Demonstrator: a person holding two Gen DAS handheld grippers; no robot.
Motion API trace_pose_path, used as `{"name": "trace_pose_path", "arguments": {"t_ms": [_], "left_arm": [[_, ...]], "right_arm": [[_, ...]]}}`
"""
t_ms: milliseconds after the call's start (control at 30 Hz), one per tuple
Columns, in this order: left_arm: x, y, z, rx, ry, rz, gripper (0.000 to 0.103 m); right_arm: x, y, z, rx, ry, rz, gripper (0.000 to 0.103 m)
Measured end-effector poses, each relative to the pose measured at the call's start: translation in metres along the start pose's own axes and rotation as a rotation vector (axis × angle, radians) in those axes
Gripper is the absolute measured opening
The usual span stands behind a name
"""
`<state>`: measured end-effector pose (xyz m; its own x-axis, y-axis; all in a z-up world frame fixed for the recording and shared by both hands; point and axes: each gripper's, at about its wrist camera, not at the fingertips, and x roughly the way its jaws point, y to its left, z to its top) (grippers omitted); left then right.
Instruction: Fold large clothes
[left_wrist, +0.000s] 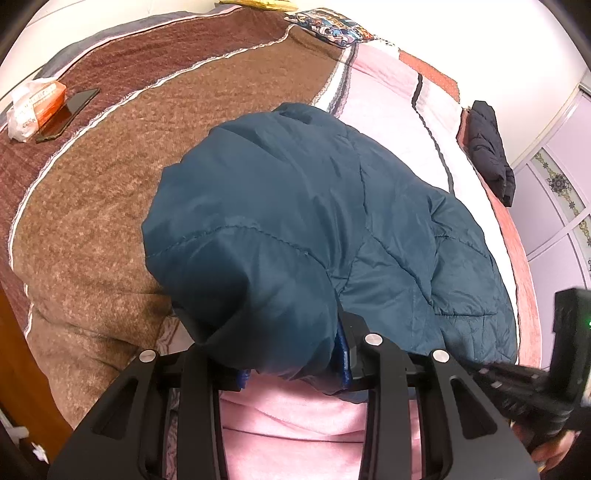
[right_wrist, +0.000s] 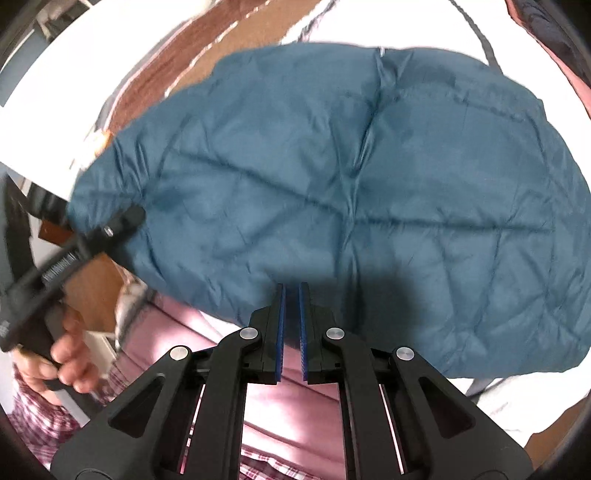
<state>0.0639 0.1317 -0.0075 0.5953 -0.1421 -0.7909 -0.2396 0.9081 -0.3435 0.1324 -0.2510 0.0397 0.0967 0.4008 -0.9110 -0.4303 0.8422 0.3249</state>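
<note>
A teal quilted puffer jacket (left_wrist: 295, 206) lies on the bed, spread wide in the right wrist view (right_wrist: 332, 184). My left gripper (left_wrist: 291, 369) is shut on a bunched fold at the jacket's near edge, and the fabric bulges over its blue pads (left_wrist: 343, 363). Seen from the right wrist, the left gripper (right_wrist: 129, 218) clamps the jacket's left edge, with a hand (right_wrist: 66, 350) on its handle. My right gripper (right_wrist: 291, 295) hovers over the jacket's near hem, pads almost together, nothing between them. Its black housing (left_wrist: 570, 321) shows at the right edge.
A brown blanket (left_wrist: 110, 221) covers the bed's left part, with a phone (left_wrist: 68, 114) and an orange-white packet (left_wrist: 35, 107) on it. A black garment (left_wrist: 491, 155) lies at the far right edge. Cabinet doors (left_wrist: 554, 206) stand to the right. Pink fabric (left_wrist: 295, 424) fills the foreground.
</note>
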Motion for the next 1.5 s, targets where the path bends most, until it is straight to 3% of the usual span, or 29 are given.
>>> {"name": "trace_pose_path", "arguments": {"t_ms": [267, 633, 900, 1133, 1500], "left_arm": [[-0.001, -0.003, -0.003, 0.009, 0.007, 0.002, 0.034], [0.000, -0.008, -0.010, 0.030, 0.010, 0.012, 0.034], [0.000, -0.014, -0.012, 0.048, 0.006, 0.021, 0.034], [-0.003, -0.016, -0.014, 0.043, -0.007, 0.025, 0.034], [-0.009, -0.020, -0.010, 0.055, -0.024, 0.044, 0.033]], "right_arm": [[0.035, 0.004, -0.001, -0.020, 0.061, -0.063, 0.006], [0.066, 0.008, 0.006, -0.040, 0.075, -0.105, 0.006], [0.082, 0.006, 0.012, -0.023, 0.078, -0.084, 0.005], [0.078, 0.020, 0.007, -0.062, 0.050, -0.151, 0.005], [0.040, 0.046, -0.013, -0.103, -0.083, -0.276, 0.008]]}}
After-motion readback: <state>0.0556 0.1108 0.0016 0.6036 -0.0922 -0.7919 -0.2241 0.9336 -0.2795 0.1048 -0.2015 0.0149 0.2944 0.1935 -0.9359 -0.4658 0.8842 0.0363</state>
